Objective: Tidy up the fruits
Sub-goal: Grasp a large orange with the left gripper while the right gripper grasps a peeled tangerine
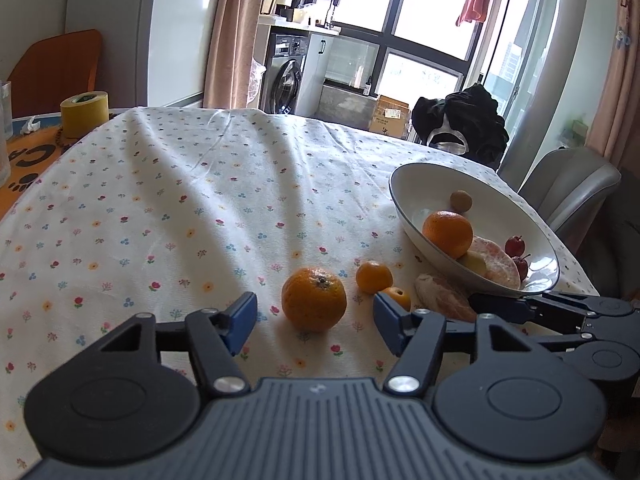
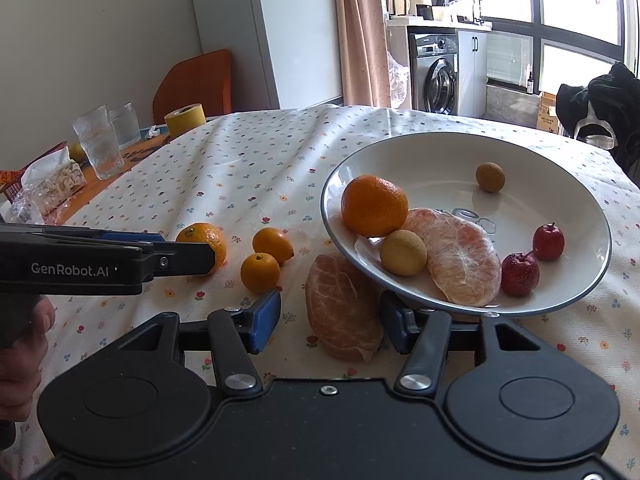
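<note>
My left gripper (image 1: pixel 314 316) is open, and a large orange (image 1: pixel 314 298) sits on the flowered cloth between its blue pads without touching them. Two small kumquats (image 1: pixel 374 277) lie just right of the orange. My right gripper (image 2: pixel 328 320) is open around a peeled citrus piece (image 2: pixel 344 308) on the cloth. A white bowl (image 2: pixel 440 148) tilts over that piece. It holds an orange (image 2: pixel 374 205), a second peeled piece (image 2: pixel 460 256), two small red fruits (image 2: pixel 520 274) and two small tan fruits (image 2: pixel 403 252). The left gripper (image 2: pixel 188 248) shows side-on in the right wrist view.
A yellow tape roll (image 1: pixel 84 114), two drinking glasses (image 2: pixel 98 142) and snack wrappers (image 2: pixel 52 184) stand at the table's far left. A grey chair (image 1: pixel 568 188) and a black garment (image 1: pixel 460 120) lie beyond the right edge. A hand (image 2: pixel 20 344) holds the left gripper.
</note>
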`<action>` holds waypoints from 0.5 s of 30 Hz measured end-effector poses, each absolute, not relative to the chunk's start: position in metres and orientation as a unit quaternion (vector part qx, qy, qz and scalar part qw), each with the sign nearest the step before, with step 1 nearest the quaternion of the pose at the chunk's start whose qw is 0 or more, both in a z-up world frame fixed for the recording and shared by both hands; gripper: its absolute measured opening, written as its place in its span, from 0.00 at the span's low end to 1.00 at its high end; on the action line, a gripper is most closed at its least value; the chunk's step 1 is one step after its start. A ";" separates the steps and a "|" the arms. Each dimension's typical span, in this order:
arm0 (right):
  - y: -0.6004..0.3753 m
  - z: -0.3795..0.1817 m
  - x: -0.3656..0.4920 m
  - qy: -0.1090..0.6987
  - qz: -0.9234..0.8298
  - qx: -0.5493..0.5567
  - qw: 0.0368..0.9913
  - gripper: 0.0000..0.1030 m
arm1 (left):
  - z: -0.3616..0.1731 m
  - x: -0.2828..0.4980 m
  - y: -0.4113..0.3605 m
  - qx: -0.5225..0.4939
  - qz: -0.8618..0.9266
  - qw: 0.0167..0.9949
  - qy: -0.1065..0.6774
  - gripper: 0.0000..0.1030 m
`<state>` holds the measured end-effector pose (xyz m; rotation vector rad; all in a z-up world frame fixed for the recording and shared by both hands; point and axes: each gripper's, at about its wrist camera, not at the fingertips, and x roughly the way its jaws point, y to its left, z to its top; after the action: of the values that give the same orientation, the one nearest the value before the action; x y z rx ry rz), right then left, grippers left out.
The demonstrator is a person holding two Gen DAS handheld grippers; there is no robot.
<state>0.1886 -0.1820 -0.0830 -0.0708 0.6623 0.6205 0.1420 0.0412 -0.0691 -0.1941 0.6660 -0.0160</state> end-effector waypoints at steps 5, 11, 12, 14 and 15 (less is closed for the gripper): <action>-0.183 -0.083 0.188 0.315 0.288 -0.050 0.903 0.36 | -0.072 0.150 0.036 -0.091 -0.010 0.939 0.331 0.53; -0.189 -0.081 0.185 0.321 0.305 -0.047 0.895 0.34 | -0.077 0.158 0.035 -0.097 0.003 0.937 0.335 0.43; -0.189 -0.080 0.183 0.324 0.310 -0.048 0.893 0.34 | -0.078 0.159 0.035 -0.096 0.004 0.937 0.337 0.42; -0.189 -0.078 0.180 0.329 0.318 -0.051 0.888 0.34 | -0.080 0.159 0.035 -0.090 0.005 0.939 0.333 0.41; -0.188 -0.077 0.178 0.332 0.323 -0.052 0.885 0.34 | -0.080 0.159 0.034 -0.087 0.005 0.939 0.332 0.41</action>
<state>0.1780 -0.1881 -0.0771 -0.1088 0.6914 0.6716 0.1586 0.0342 -0.0799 -0.1776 0.6772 0.0099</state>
